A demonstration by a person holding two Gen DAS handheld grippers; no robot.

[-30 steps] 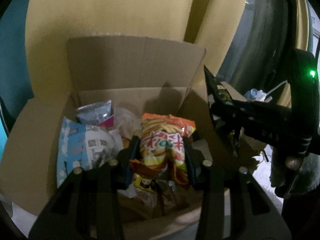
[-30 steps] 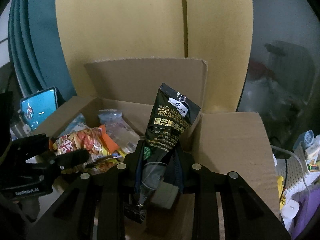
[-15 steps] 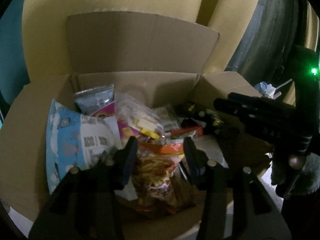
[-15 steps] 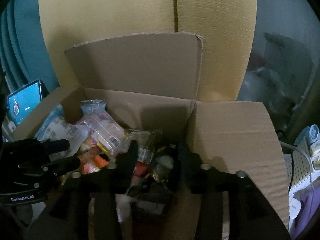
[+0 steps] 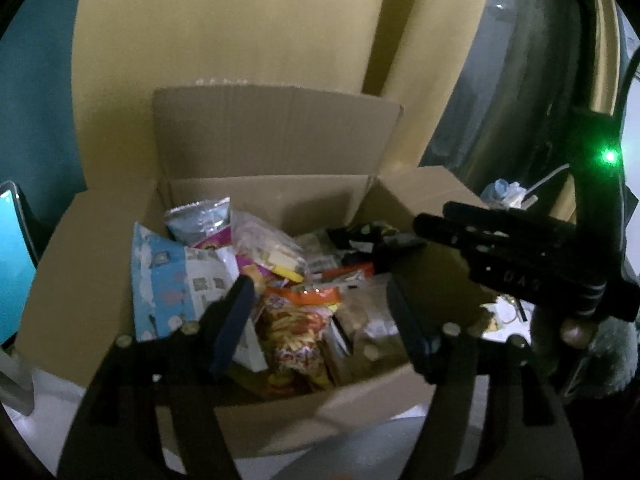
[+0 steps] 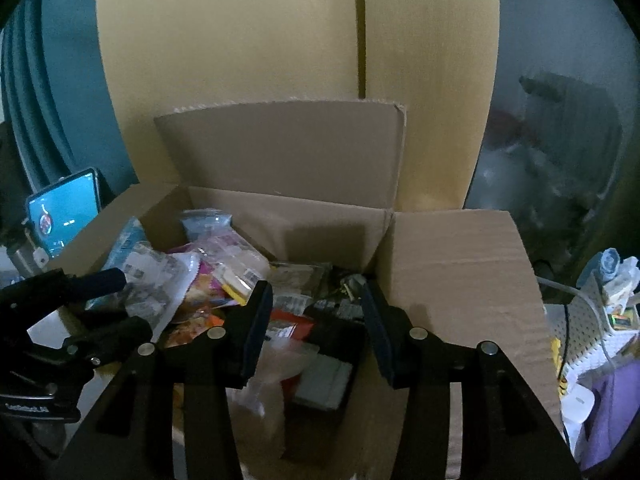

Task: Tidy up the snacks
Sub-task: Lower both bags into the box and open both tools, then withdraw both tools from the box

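An open cardboard box [image 5: 276,144] [image 6: 452,264] holds several snack packets. The orange-yellow chip bag [image 5: 298,328] lies in the box below my left gripper [image 5: 320,300], which is open and empty above it. The black sesame pouch [image 5: 372,236] [image 6: 340,284] lies in the box's right part. My right gripper [image 6: 316,300] is open and empty over the box; it also shows in the left wrist view [image 5: 512,252]. A blue-white bag [image 5: 176,280] [image 6: 136,260] leans at the box's left side.
A lit phone screen [image 6: 64,208] stands left of the box. A yellow panel [image 6: 280,40] rises behind the box. Cables and small items [image 6: 600,292] lie to the right. A silver pouch [image 5: 200,220] and a clear packet [image 5: 264,244] sit at the box's back.
Both grippers have opened and let go: the chip bag and the black pouch dropped into the box. Both grippers have since pulled back and up a little.
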